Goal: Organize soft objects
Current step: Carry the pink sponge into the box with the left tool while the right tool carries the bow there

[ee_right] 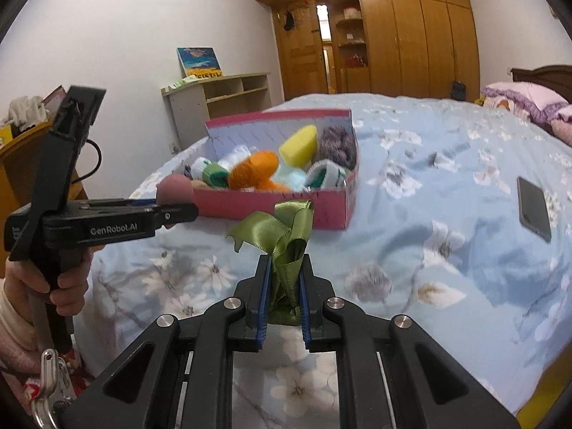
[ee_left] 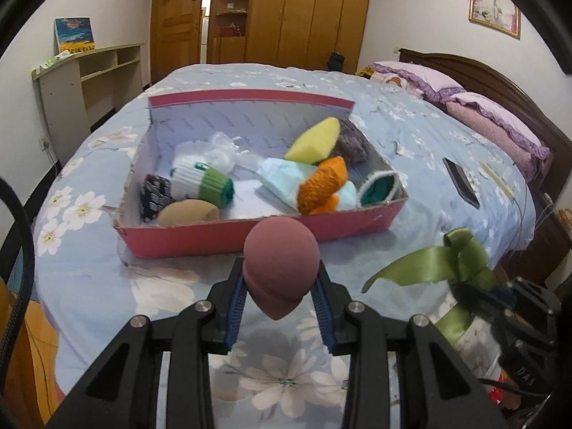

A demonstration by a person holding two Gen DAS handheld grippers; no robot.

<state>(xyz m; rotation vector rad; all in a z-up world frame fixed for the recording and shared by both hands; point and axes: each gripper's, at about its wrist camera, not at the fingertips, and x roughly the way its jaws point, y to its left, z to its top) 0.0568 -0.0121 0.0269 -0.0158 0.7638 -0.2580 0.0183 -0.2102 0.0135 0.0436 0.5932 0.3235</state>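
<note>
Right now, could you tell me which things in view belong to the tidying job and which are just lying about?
Job: pink sponge, green ribbon, red box, yellow sponge, orange knit.
Lying about: phone, pillows, picture.

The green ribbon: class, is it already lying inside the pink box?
No, the green ribbon is clamped in the right tongs, short of the pink box.

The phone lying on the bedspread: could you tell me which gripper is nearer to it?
Right. The right gripper, shut on the green ribbon, hangs left of the phone. The left gripper, holding the pink sponge, is further left again.
</note>
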